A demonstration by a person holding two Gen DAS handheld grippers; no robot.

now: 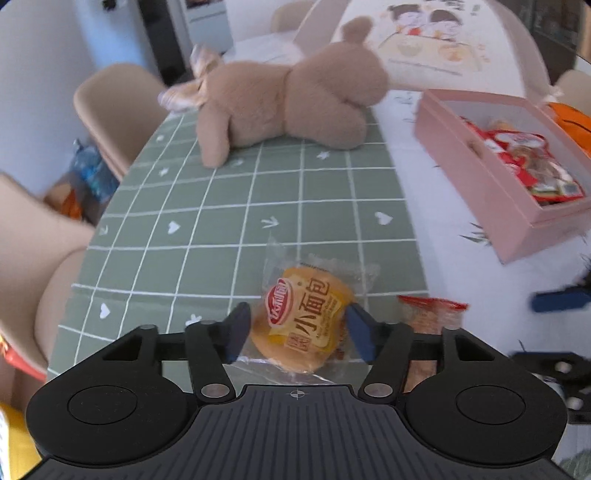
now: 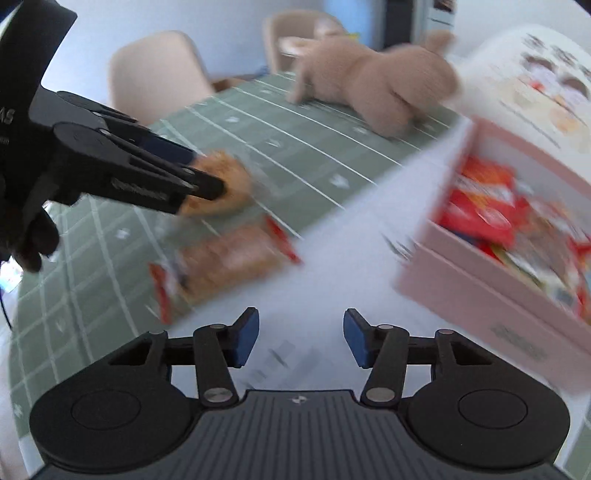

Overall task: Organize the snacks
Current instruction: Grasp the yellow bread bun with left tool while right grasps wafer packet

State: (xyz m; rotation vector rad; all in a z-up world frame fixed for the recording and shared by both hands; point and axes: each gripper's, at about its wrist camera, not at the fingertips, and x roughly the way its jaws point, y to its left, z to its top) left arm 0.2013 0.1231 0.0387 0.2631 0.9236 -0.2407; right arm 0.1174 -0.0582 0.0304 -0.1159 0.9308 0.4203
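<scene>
A small round bread [image 1: 303, 321] in a clear wrapper with a yellow label lies on the green checked cloth. My left gripper [image 1: 300, 330] stands open with the bread between its blue pads; the right wrist view shows this gripper [image 2: 205, 171] straddling the bread [image 2: 225, 184]. Just right of it lies a longer packet with red ends [image 1: 430, 314] [image 2: 221, 258]. My right gripper [image 2: 300, 338] is open and empty above the white cloth, between that packet and a pink box [image 2: 480, 288]. The pink box [image 1: 491, 177] holds several red snack packets [image 1: 524, 162].
A tan plush rabbit [image 1: 288, 107] lies at the far side of the green cloth. Beige chairs [image 1: 114, 107] stand along the table's left edge. A picture board [image 1: 436, 33] leans behind the box. The right wrist view is blurred.
</scene>
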